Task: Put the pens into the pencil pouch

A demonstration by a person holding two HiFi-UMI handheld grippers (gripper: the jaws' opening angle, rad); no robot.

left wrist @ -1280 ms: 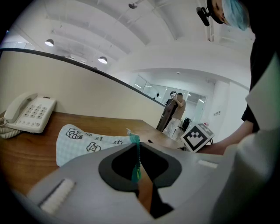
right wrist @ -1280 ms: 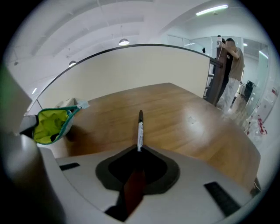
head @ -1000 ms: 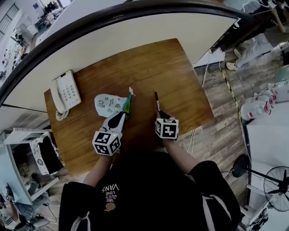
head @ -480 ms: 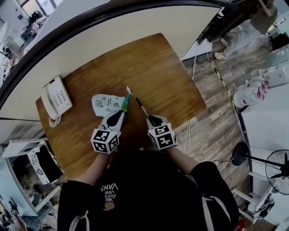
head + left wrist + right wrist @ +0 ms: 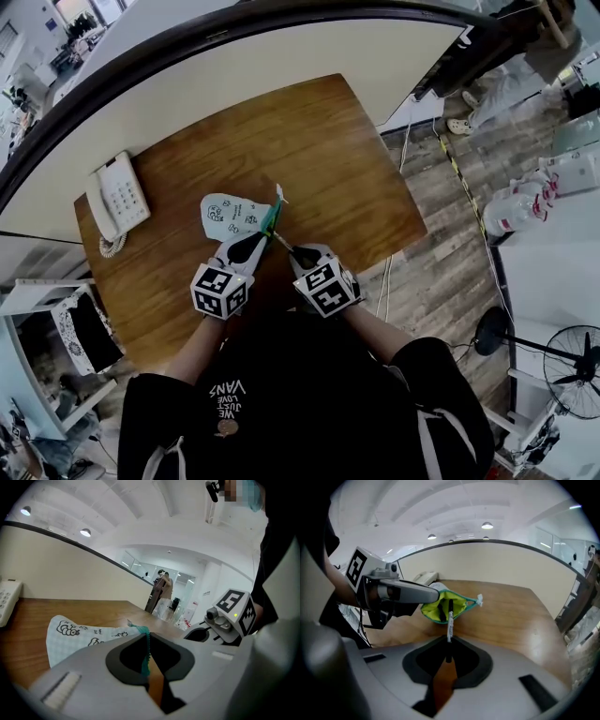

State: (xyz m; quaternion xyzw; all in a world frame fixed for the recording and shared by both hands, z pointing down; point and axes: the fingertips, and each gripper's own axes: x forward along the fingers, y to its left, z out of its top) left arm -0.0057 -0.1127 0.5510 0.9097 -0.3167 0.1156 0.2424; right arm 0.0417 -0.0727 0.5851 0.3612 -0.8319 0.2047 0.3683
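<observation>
A pale blue pencil pouch [image 5: 225, 214] with cartoon prints lies on the wooden table [image 5: 319, 150]. Its mouth shows a teal zipper and a yellow-green lining [image 5: 440, 607]. My left gripper [image 5: 254, 242] is shut on the teal zipper edge [image 5: 145, 641] and holds the mouth open. My right gripper [image 5: 292, 251] is shut on a black and white pen [image 5: 450, 620]. The pen points away from the jaws, and its far end reaches into the open mouth. Something dark lies inside the pouch, too small to name. In the left gripper view the right gripper's marker cube [image 5: 234, 611] stands close by on the right.
A white desk phone [image 5: 117, 199] sits at the table's left end, behind the pouch. A curved cream partition [image 5: 281, 66] runs along the table's far side. The table's right edge [image 5: 412, 225] drops to a plank floor with cables and bags.
My right gripper has swung left and rolled, bringing the pen from well right of the pouch to its open mouth. My left gripper has kept its hold on the zipper edge.
</observation>
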